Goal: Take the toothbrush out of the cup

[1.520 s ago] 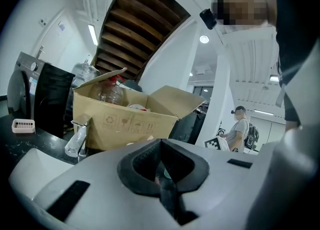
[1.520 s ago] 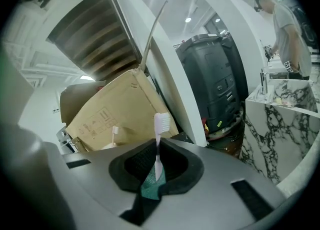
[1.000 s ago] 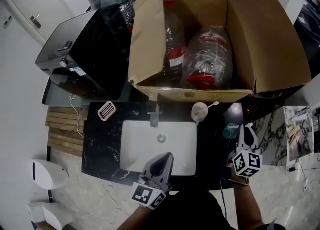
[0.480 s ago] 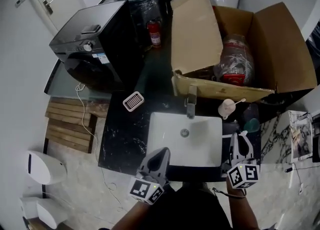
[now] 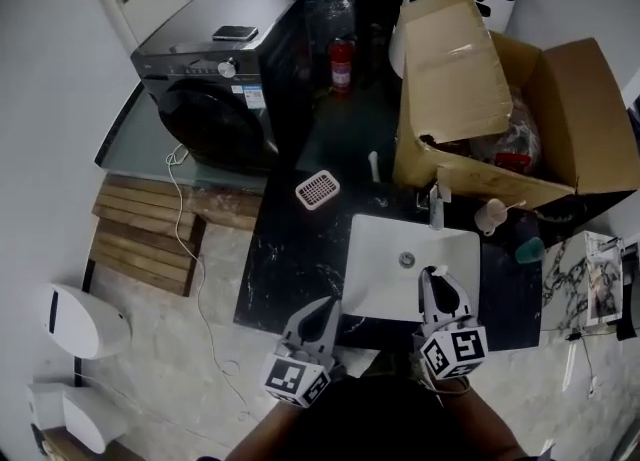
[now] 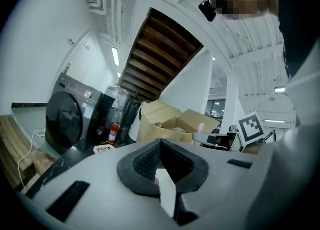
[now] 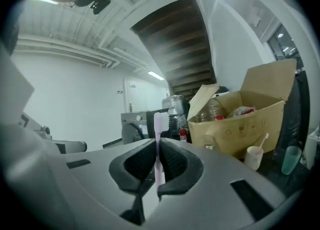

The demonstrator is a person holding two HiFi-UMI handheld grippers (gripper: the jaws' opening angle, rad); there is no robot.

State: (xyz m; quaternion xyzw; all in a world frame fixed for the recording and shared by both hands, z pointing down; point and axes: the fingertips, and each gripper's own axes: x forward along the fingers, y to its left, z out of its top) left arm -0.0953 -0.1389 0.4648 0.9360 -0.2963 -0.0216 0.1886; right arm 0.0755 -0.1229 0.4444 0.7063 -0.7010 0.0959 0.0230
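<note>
**A:** tongs state?

**B:** right tongs [image 7: 159,143] pinching the toothbrush [image 7: 159,124]. Handle is clamped between the pads and upright, bristle end above them. Left tongs [image 6: 160,146] pressed together, nothing in them

**A:** where are they vs the sink?

**B:** head view: right tongs over the sink's [image 5: 385,259] near-right part, tips pointing at the faucet [image 5: 437,207] on its far edge. Left tongs at the sink's near-left corner, over the black desk [image 5: 290,259]. Toothbrush itself is too small to pick out there, only clear in the right gripper view

**A:** cup?

**B:** cup [image 5: 490,216] stands on the desk behind the sink's far-right corner, just right of the faucet and well apart from the right tongs. A pale stick [image 5: 510,207] leans out of it to the right, can't tell what it is. Green cup [image 5: 529,249] also on the desk, right of the sink

**A:** anything else around?

**B:** open box [image 5: 450,69] behind the sink with bottles inside. White grille dish [image 5: 317,189] on the desk behind the sink's left side. Washer [image 5: 225,79] further back-left of the sink, extinguisher [image 5: 342,64] between washer and box
</note>
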